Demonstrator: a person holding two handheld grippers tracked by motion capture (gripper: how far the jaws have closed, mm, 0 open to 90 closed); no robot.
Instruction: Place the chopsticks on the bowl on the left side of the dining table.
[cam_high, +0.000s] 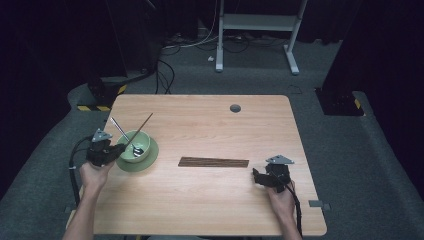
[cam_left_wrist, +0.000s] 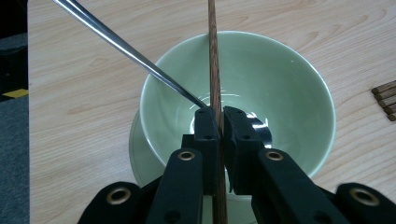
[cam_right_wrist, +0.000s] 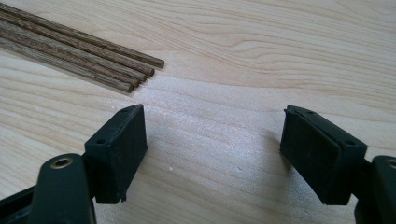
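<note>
A pale green bowl (cam_high: 129, 145) stands on a green saucer (cam_high: 150, 157) at the table's left. A metal spoon (cam_high: 120, 131) leans in the bowl (cam_left_wrist: 289, 88). My left gripper (cam_high: 120, 149) is shut on a brown wooden chopstick (cam_left_wrist: 214, 60), whose far end sticks up and to the right over the bowl (cam_high: 145, 122). The spoon's handle (cam_left_wrist: 121, 44) slants to the upper left. A row of several chopsticks (cam_high: 214, 162) lies at mid-table. My right gripper (cam_high: 257, 176) rests open just right of them, nothing between its jaws (cam_right_wrist: 212, 154), with the chopstick ends (cam_right_wrist: 135, 70) ahead of it.
The wooden table (cam_high: 210, 210) has a dark round grommet (cam_high: 235, 108) near its far edge. Beyond it, on the grey floor, stand a white frame (cam_high: 257, 30) and loose cables (cam_high: 167, 70). More chopstick ends (cam_left_wrist: 385, 98) show at the right of the left gripper view.
</note>
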